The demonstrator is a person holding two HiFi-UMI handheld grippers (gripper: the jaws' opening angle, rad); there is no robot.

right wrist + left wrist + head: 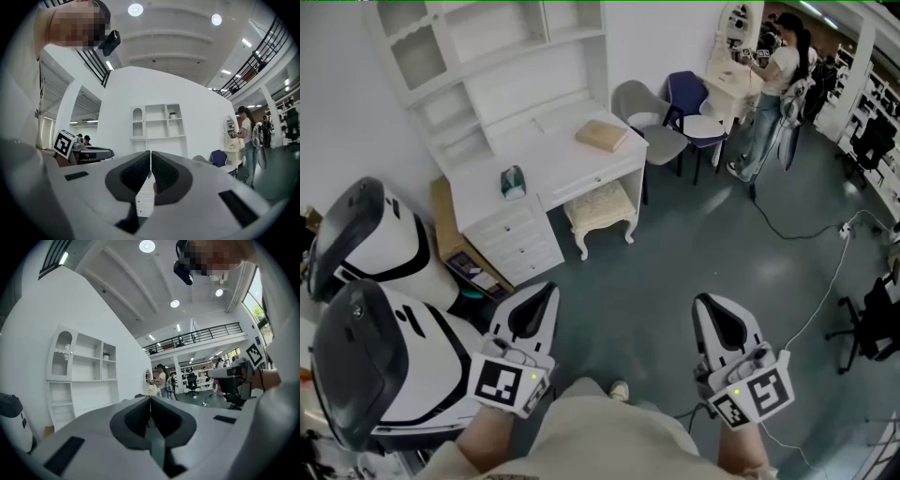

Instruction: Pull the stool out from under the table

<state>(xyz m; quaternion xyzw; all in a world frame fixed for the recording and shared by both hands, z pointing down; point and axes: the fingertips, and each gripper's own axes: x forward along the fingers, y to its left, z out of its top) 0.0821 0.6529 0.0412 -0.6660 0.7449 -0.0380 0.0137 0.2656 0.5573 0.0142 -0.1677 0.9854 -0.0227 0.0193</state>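
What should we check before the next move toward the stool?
1. Sight of the stool, partly under the table: ok.
2. Open to grasp: not ok; left claw and right claw are both shut and empty.
3. Within reach of the stool: not ok, far off.
4. Path over the floor: ok; the cable lies to the right.
5. The stool's back legs free: cannot tell.

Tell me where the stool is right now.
In the head view, the stool stands upper centre, partly under the white desk, drawers at its left, grey chair to its right.
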